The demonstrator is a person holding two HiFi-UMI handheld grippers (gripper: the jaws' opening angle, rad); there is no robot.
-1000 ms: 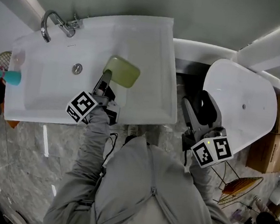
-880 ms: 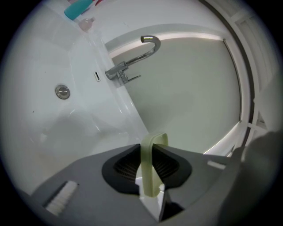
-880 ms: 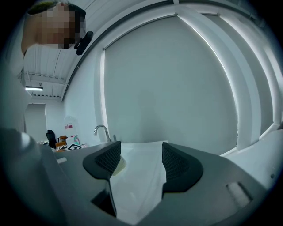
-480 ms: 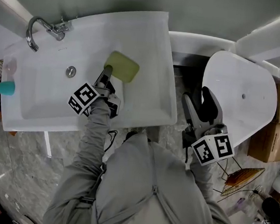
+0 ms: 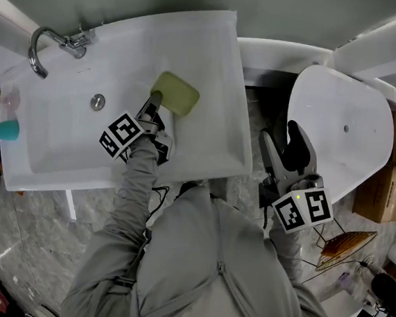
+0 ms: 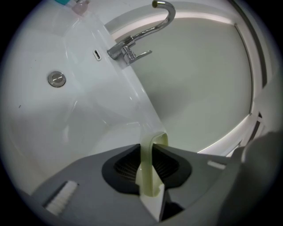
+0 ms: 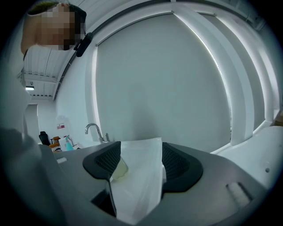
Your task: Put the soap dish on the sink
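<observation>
Soap dish (image 5: 176, 94) rim clenched in my left tool (image 5: 155, 101), I should set it level on the flat right ledge of the sink (image 5: 214, 58) before releasing; my right tool (image 5: 278, 134) hangs released, empty.

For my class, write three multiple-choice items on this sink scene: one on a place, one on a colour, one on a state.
1. In the head view, where on the sink is the tap?
A. far left corner
B. right edge
C. near edge

2. What colour is the soap dish?
A. blue
B. pale yellow-green
C. red

3. How is the left claw?
A. open and empty
B. out of view
C. shut on the soap dish's rim

Key: 1 A, the tap stands at the sink's far left corner; 2 B, the soap dish shows pale yellow-green against the white sink; 3 C, the jaws pinch the soap dish's rim in the left gripper view.
</observation>
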